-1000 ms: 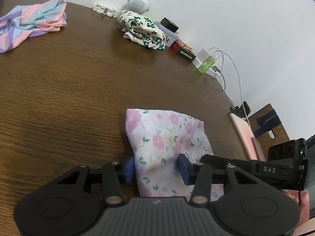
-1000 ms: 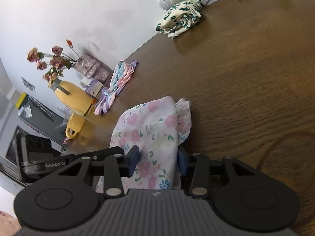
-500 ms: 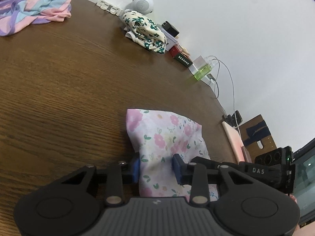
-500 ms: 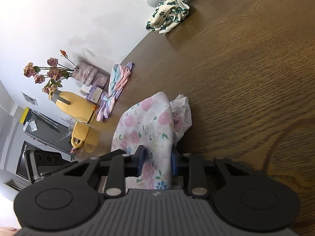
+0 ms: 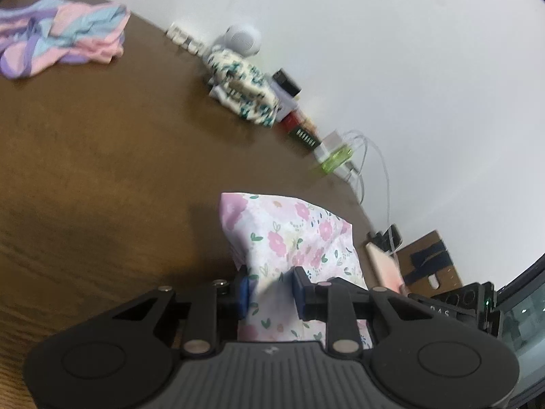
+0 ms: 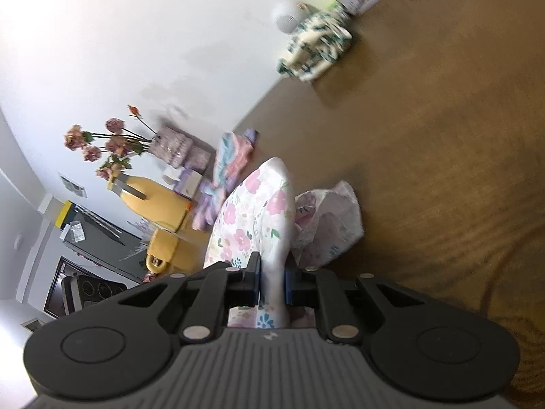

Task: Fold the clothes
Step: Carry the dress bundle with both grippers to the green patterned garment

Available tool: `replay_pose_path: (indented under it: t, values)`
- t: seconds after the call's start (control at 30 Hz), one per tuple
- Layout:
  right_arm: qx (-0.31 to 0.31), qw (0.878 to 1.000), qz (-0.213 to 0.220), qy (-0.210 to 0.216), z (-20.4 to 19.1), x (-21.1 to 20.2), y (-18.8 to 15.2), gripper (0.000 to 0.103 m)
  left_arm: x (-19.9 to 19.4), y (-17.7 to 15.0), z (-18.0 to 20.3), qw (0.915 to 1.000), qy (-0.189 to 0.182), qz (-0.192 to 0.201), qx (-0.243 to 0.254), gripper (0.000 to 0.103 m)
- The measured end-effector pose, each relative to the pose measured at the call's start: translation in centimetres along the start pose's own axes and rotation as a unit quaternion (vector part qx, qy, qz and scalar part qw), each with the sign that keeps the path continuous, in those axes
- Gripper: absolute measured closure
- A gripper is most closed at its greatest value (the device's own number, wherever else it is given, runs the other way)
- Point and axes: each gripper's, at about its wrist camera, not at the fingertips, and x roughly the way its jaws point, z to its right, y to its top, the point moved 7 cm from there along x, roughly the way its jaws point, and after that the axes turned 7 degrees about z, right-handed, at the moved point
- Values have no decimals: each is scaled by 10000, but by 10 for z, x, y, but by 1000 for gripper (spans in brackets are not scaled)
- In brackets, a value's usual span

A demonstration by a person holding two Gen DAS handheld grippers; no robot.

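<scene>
The 2 grippers' jaws have just been closing. Left gripper (image 5: 269, 288) and right gripper (image 6: 272, 281) each pinch the floral garment (image 5: 293, 238). Striped cloth (image 5: 61, 41) lies at 10 o'clock.

Left gripper (image 5: 269, 289) and right gripper (image 6: 272, 281), jaws just closing, each pinching floral cloth (image 5: 293, 238).

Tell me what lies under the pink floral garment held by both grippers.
Under the pink floral garment only the brown wooden table shows around its edges; the cloth covers whatever else may lie beneath.
</scene>
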Motion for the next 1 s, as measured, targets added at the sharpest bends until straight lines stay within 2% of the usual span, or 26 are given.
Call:
replay_pose_path:
  t: [0.13, 0.27, 0.5, 0.57, 0.67, 0.8, 0.9, 1.0]
  values:
    - [-223, 9994, 221, 172, -19, -2, 21, 91, -6, 24, 23, 9993, -78, 265, 249, 79]
    - [-520, 9968, 470, 374, -42, -3, 56, 91, -6, 66, 52, 9968, -236, 556, 523, 80]
    - [-884, 9903, 935, 522, -71, 26, 157, 91, 35, 164, 98, 9914, -386, 907, 860, 81]
    - [-917, 9892, 1026, 506, -73, 41, 189, 91, 59, 195, 103, 9899, -227, 995, 982, 81]
    - [-1020, 9882, 1067, 421, -72, 69, 233, 91, 100, 235, 101, 9888, -109, 1038, 1065, 81]
    - [-881, 9902, 1045, 277, -46, 118, 285, 91, 163, 281, 75, 9927, -111, 950, 730, 81]
    - [-638, 9929, 993, 174, -12, 158, 314, 91, 208, 299, 44, 9958, -234, 835, 288, 81]
    - [-413, 9955, 853, 51, 22, 192, 324, 91, 240, 305, 9, 9973, -101, 724, 38, 81]
